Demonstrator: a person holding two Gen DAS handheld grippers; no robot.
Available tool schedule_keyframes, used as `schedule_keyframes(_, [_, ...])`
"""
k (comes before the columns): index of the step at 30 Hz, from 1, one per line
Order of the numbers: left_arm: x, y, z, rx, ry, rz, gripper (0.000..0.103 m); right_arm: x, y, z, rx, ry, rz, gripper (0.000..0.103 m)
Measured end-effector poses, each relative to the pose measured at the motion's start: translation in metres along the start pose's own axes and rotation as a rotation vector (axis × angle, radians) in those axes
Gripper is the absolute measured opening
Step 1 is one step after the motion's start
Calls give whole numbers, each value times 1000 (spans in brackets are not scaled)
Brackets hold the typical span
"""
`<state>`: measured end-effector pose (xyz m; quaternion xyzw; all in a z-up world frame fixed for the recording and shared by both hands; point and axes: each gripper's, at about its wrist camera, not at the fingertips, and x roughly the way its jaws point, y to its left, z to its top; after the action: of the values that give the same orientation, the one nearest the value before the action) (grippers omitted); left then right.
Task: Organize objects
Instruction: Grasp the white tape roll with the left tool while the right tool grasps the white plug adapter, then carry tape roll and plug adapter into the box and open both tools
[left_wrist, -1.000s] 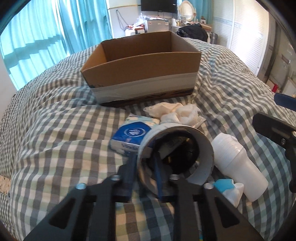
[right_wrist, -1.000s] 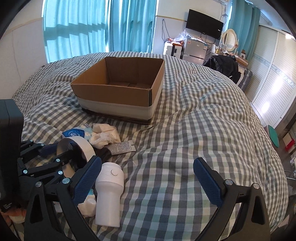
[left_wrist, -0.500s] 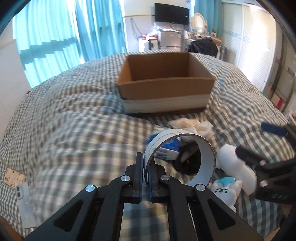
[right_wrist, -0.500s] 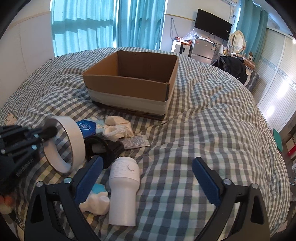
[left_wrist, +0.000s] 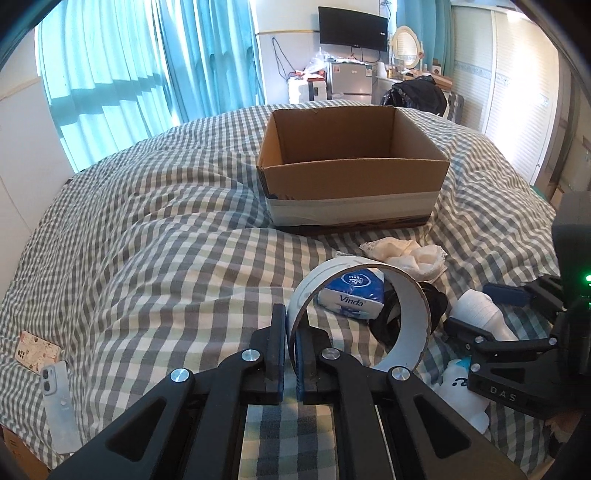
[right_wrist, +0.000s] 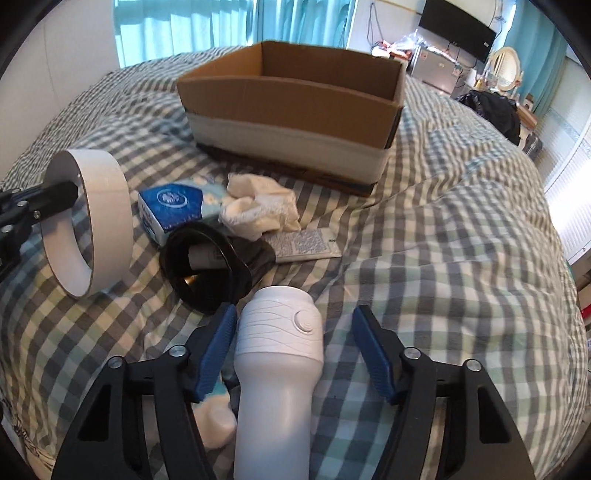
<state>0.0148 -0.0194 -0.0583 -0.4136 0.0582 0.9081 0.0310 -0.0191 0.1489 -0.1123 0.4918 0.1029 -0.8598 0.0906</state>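
Meanwhile the left claw (left_wrist: 290, 349) pinches the tape ring (left_wrist: 360, 314) above the bed (left_wrist: 166, 266); the right claw (right_wrist: 291, 354) is closing around the white bottle (right_wrist: 277, 369), which could roll off the soft bedding if nudged.

Matt cardboard box (left_wrist: 354, 173), smooth plastic bottle (right_wrist: 277, 373)

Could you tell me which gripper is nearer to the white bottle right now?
Right. The right gripper straddles the white bottle, its jaws closing around it. The left gripper is off to the side, shut on the tape roll.
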Motion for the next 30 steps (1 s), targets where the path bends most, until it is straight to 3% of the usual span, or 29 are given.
schedule_keyframes(3, [1, -1, -1, -1, 1, 0, 5, 3, 4, 0, -13, 15, 33, 47])
schedule_keyframes(10, [-1, -2, -1, 5, -4, -1, 5, -7, 4, 0, -15, -15, 31, 46])
schedule_keyframes(22, [-12, -10, 12, 20, -25, 0, 5, -62, -7, 20, -22, -155, -1, 45])
schedule_keyframes(30, [-21, -10, 38, 13, -59, 3, 5, -94, -5, 42, -49, -228, -20, 43])
